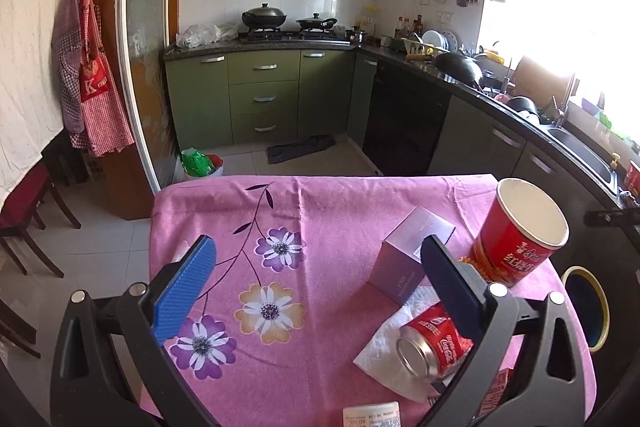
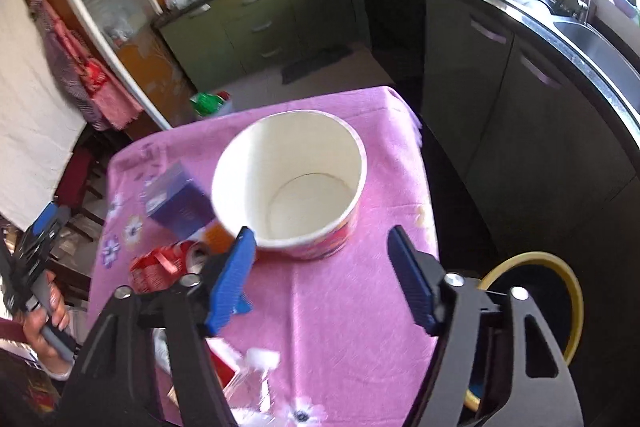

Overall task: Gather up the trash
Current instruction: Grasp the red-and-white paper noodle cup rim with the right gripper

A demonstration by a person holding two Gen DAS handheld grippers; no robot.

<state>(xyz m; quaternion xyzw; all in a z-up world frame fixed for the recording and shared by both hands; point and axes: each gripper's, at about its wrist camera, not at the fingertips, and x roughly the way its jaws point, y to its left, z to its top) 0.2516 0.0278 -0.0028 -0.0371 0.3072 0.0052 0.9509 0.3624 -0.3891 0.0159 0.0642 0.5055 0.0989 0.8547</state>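
Right tool (image 2: 320, 251) before paper tub (image 2: 290, 187)

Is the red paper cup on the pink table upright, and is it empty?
Upright and empty: the red paper cup stands on its base, mouth up, and the right wrist view shows its bare white bottom.
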